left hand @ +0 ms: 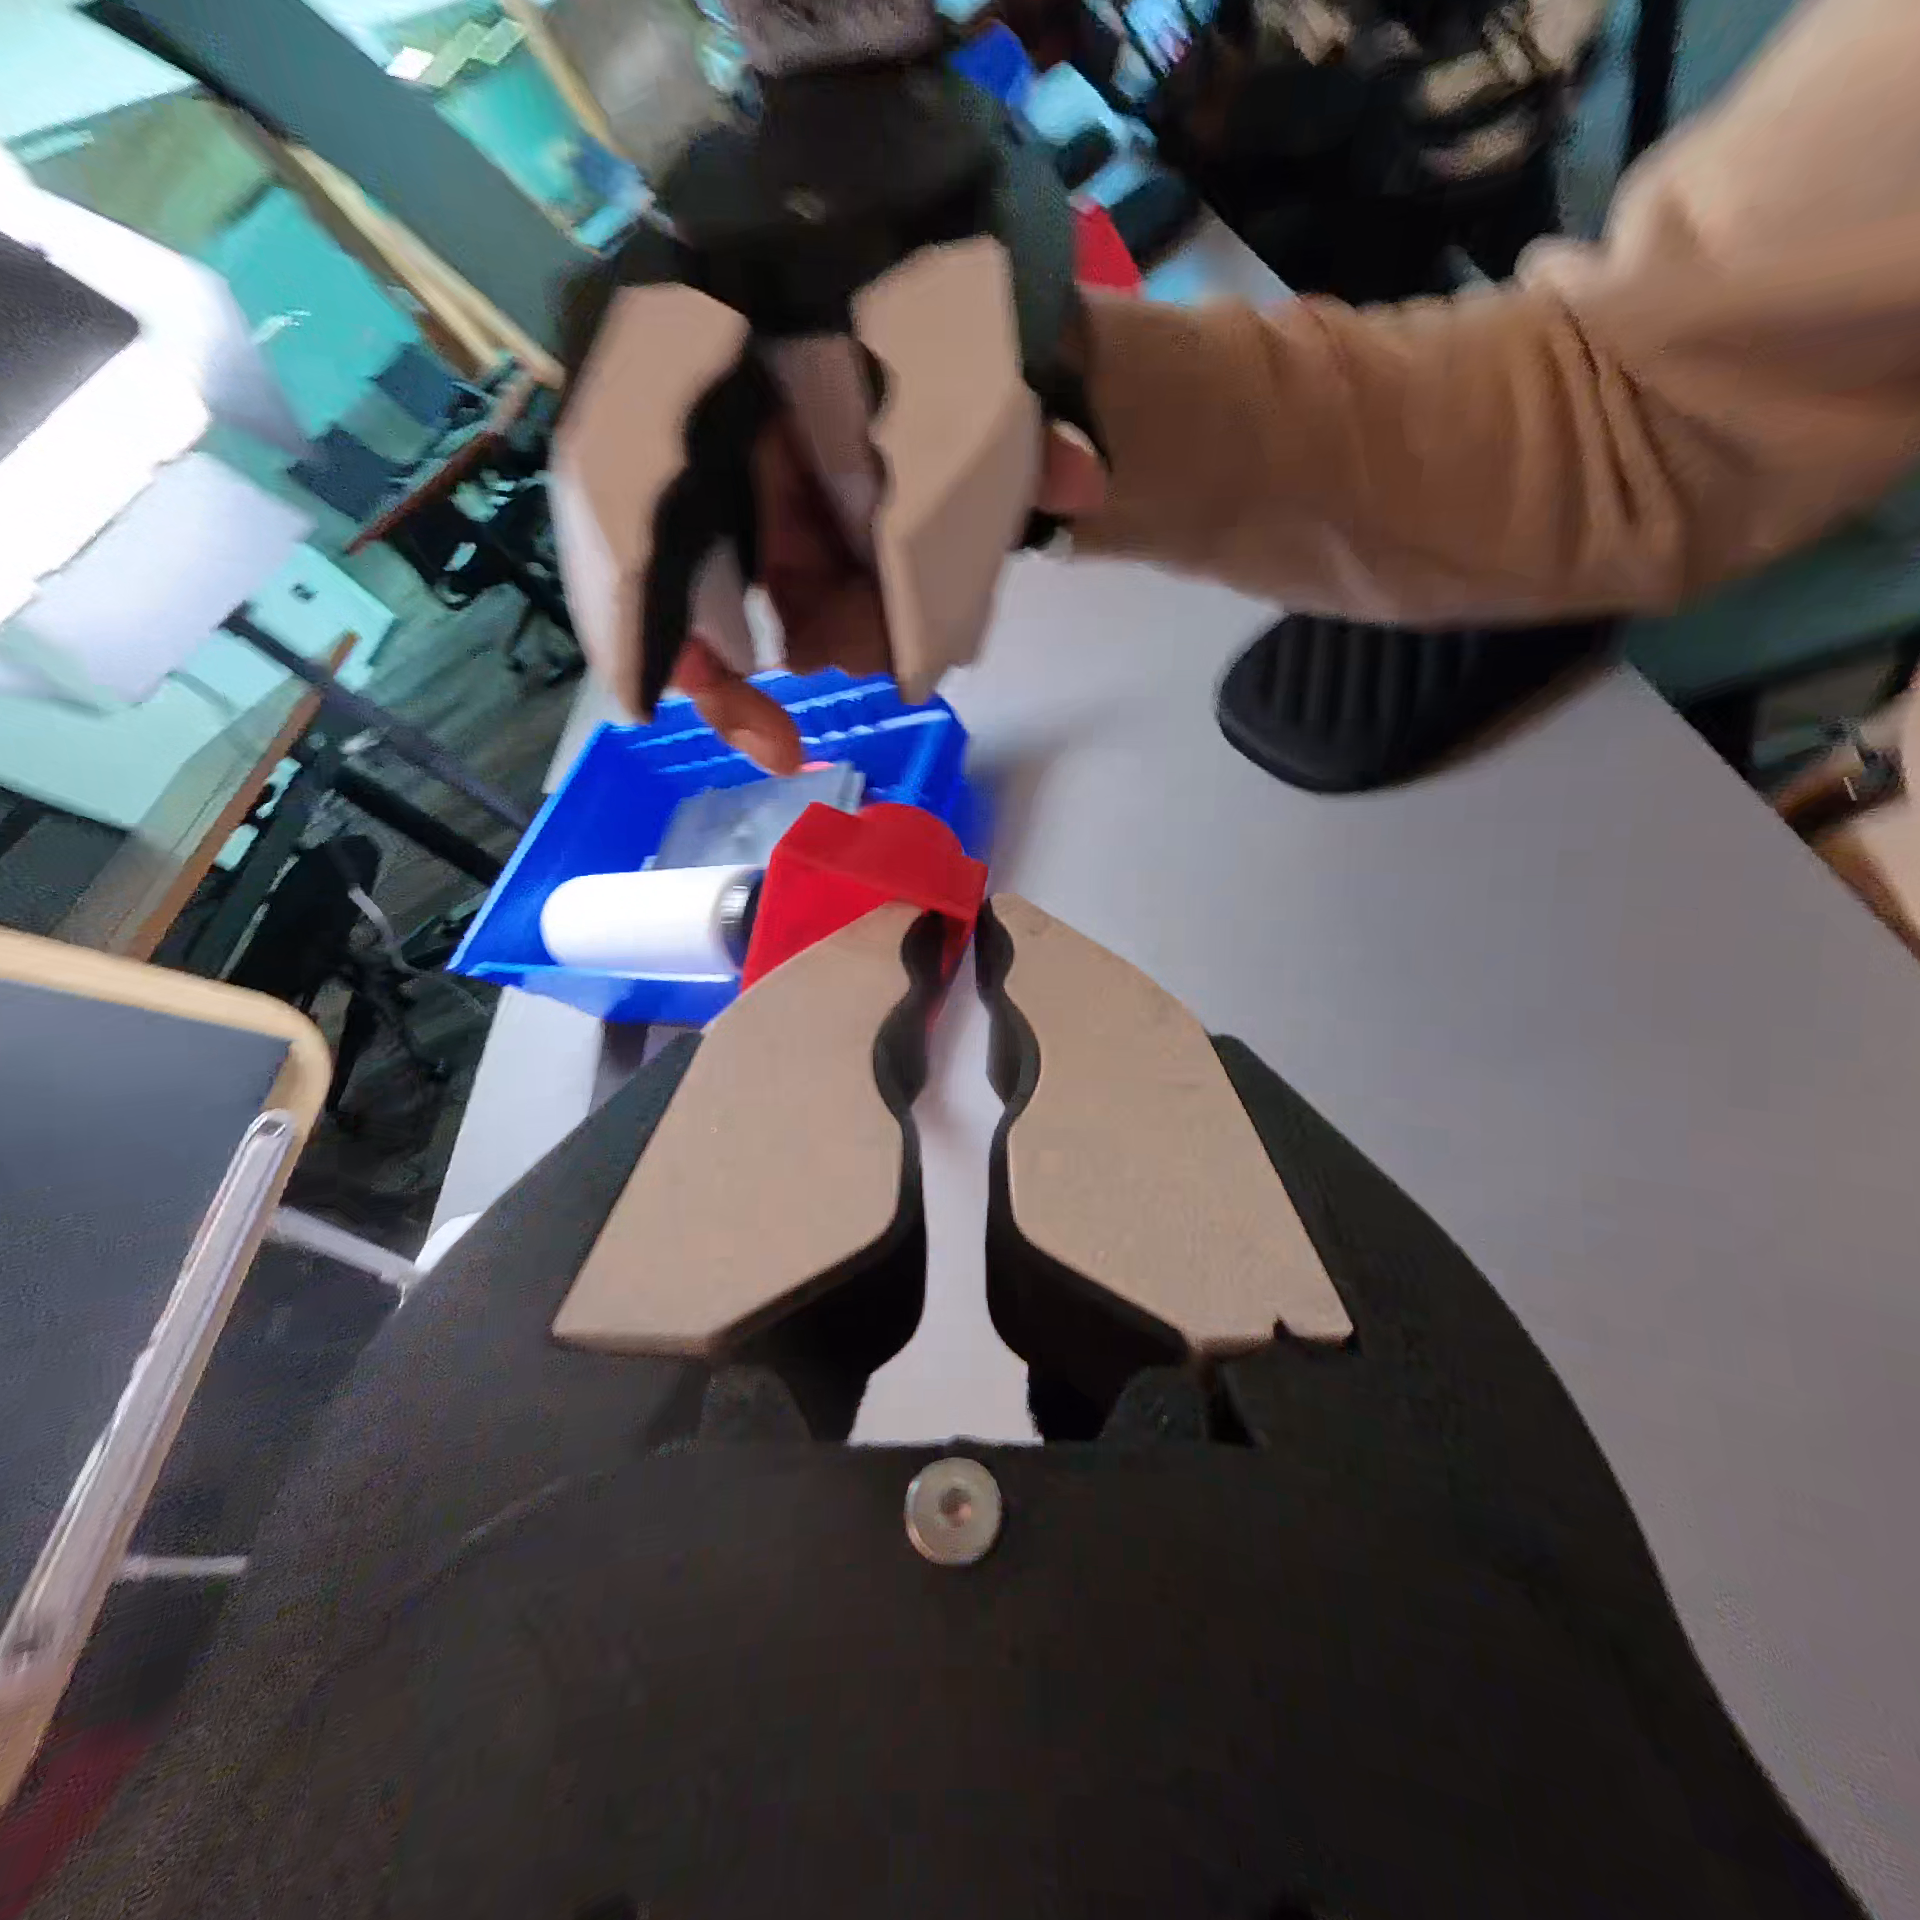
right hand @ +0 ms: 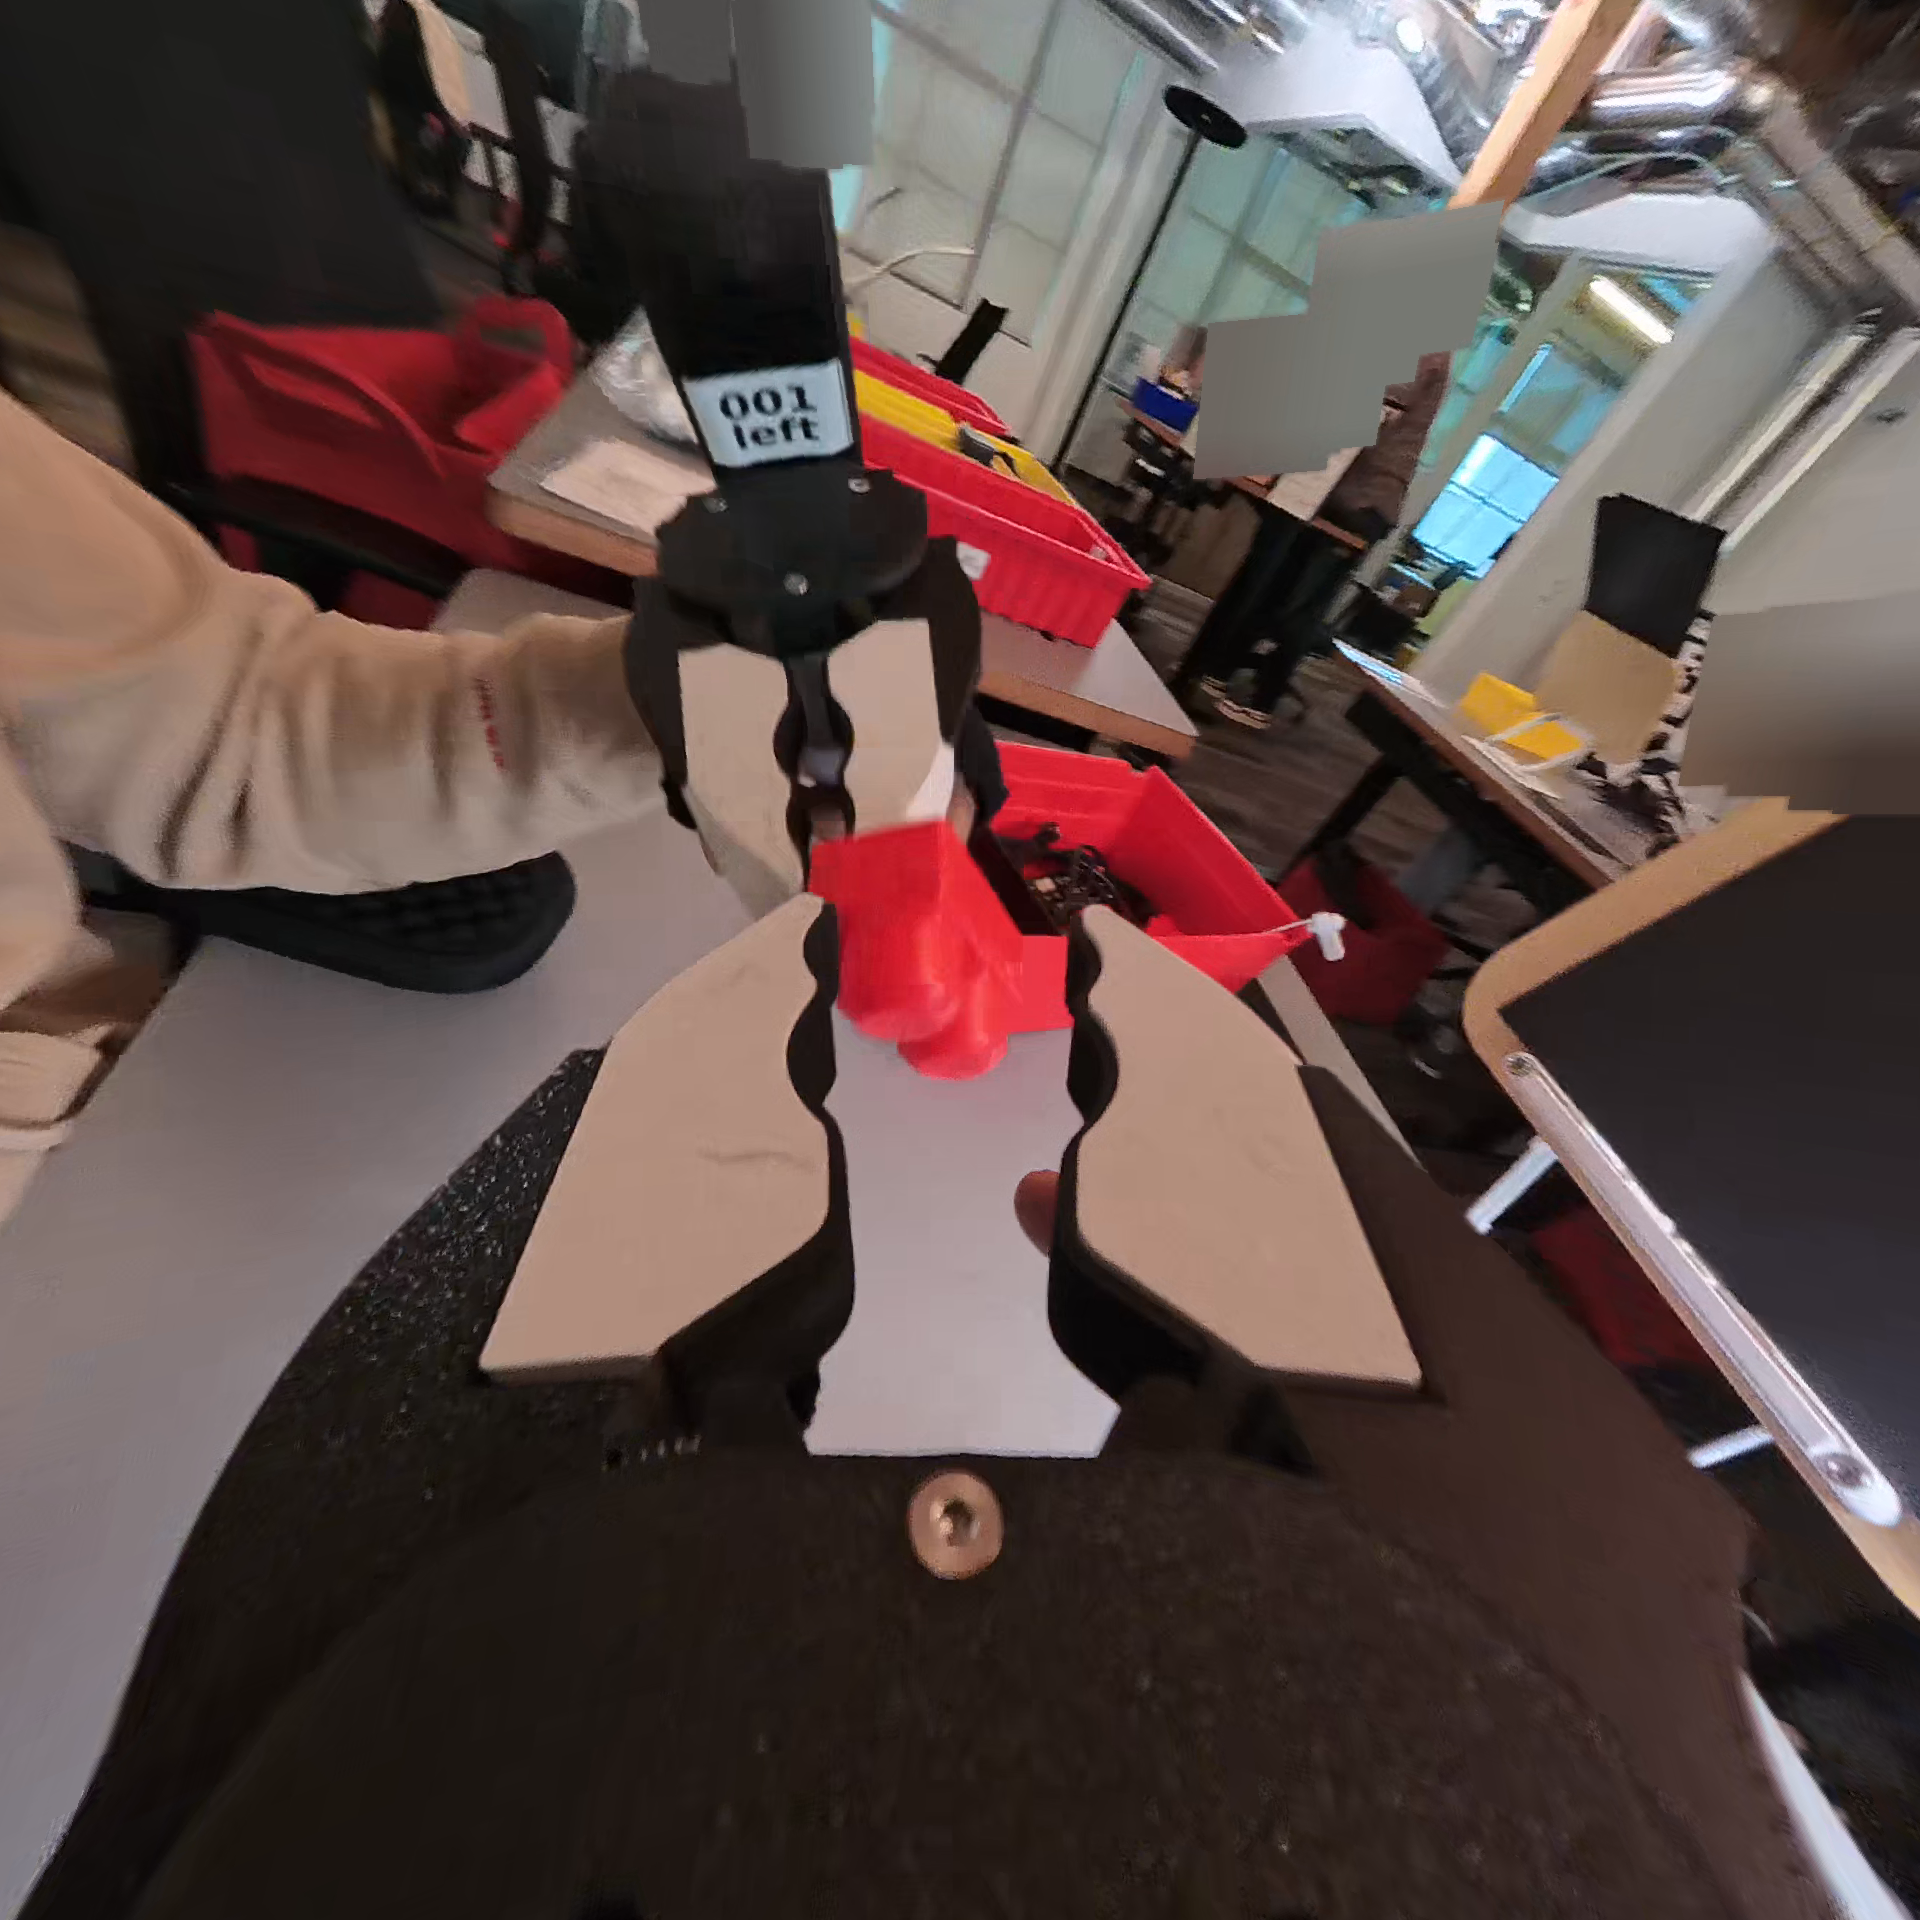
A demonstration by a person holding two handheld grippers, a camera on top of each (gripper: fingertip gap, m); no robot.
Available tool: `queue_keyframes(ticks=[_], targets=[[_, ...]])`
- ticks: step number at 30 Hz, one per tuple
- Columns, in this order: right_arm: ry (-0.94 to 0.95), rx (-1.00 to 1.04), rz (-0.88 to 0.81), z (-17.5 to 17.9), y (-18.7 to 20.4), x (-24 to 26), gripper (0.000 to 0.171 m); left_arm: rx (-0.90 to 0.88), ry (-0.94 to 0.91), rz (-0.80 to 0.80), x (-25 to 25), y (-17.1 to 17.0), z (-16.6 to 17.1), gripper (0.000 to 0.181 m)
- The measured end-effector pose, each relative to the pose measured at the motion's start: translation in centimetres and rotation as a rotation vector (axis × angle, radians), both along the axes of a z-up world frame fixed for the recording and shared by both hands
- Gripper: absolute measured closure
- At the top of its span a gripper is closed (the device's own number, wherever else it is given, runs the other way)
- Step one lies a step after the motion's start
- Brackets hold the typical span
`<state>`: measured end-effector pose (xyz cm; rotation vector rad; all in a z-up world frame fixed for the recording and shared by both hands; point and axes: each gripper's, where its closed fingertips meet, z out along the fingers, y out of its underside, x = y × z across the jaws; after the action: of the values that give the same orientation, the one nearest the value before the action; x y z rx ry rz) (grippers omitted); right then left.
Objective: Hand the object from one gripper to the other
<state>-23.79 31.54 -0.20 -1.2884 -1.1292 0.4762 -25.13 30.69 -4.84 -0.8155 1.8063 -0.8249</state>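
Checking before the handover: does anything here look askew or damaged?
Nothing looks damaged. The left gripper pinches the red object only at one edge, so it juts sideways; the right gripper is open around it.

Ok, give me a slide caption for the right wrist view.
Open right claw closes in on the red plastic part held by the left claw above the grey table.

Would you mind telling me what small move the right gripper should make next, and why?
Probably ease forward, then shut. The left gripper is shut on the red part, and the open right gripper only has the part at its fingertips.
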Motion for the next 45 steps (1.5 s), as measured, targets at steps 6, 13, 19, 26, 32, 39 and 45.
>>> queue_keyframes(ticks=[6,13,19,26,32,39,45], targets=[[-0.282,-0.185,0.259,-5.3,-4.9,-2.8,0.135,-0.1,0.26,-0.381,-1.7,-6.8,-4.0,0.176],[-0.204,-0.448,0.689,-7.1,-9.7,-5.3,0.142,-0.419,0.392,-0.778,-5.6,-10.4,-3.6,0.175],[-0.034,-0.438,0.803,-5.4,-9.9,-6.2,0.161,-0.642,0.264,-0.95,-6.8,-9.3,-0.8,0.167],[0.231,-0.426,0.852,-2.0,-8.8,-6.4,0.171,-0.751,0.001,-0.734,-5.0,-4.5,2.4,0.161],[-0.115,-0.113,0.154,-4.1,-1.0,-3.8,0.17,-0.53,-0.106,-0.16,-2.8,1.8,3.0,0.139],[-0.038,-0.091,0.152,-2.4,-1.4,-4.6,0.17,-0.275,-0.026,-0.066,-0.8,0.4,0.9,0.146],[0.049,-0.07,0.118,-0.4,-1.2,-2.6,0.156,-0.532,-0.183,-0.14,-2.1,1.8,4.4,0.146]])
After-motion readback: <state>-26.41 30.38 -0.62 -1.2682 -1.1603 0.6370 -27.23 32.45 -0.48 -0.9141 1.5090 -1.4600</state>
